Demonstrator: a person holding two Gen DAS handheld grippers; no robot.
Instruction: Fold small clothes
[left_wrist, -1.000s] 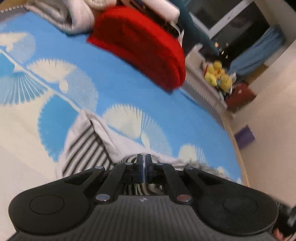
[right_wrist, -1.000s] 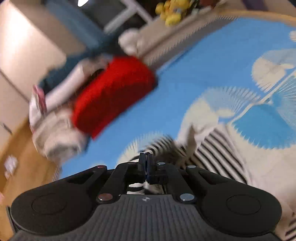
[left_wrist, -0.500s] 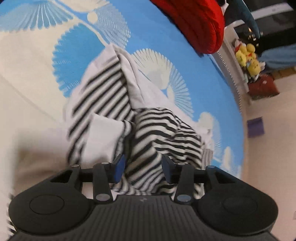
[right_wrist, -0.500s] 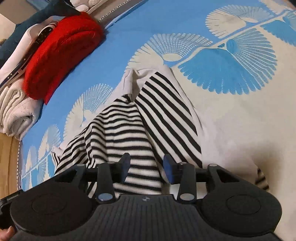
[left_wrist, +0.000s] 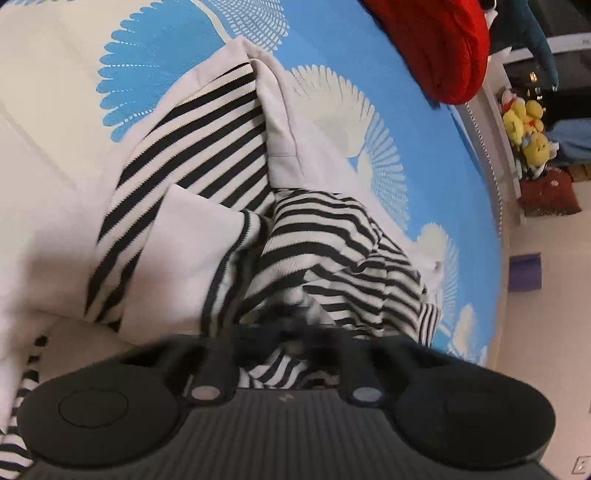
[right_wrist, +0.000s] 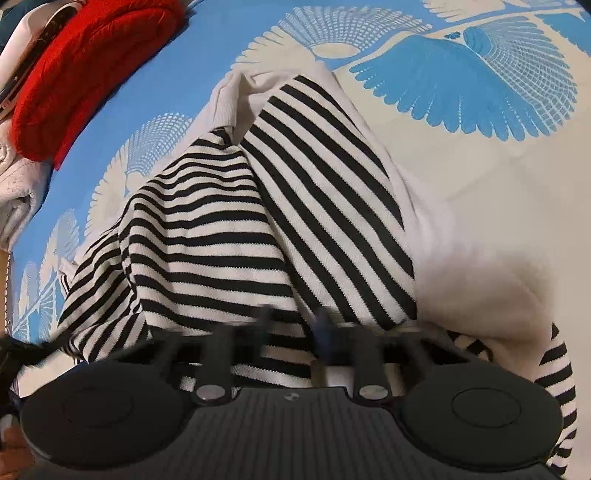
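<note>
striped garment (left_wrist: 229, 177) bunched on bedspread (left_wrist: 424, 147), left claw (left_wrist: 295, 339) and right claw (right_wrist: 295, 325) at its near edge, red knit (right_wrist: 85, 70) behind on bedspread, plush toys (left_wrist: 524, 129) beyond bed edge

Both views bright and evenly lit, soft indoor light, source not visible; no glare, only faint shadows in the folds of the striped garment (left_wrist: 317, 254). Heavy fisheye bend at the edges, bedspread (right_wrist: 480, 155) pattern curves hard. Motion blur smears the fingers of the left tool (left_wrist: 299, 341) and right tool (right_wrist: 293, 326) plus the cloth right there; mid-frame fabric is sharp.
</note>
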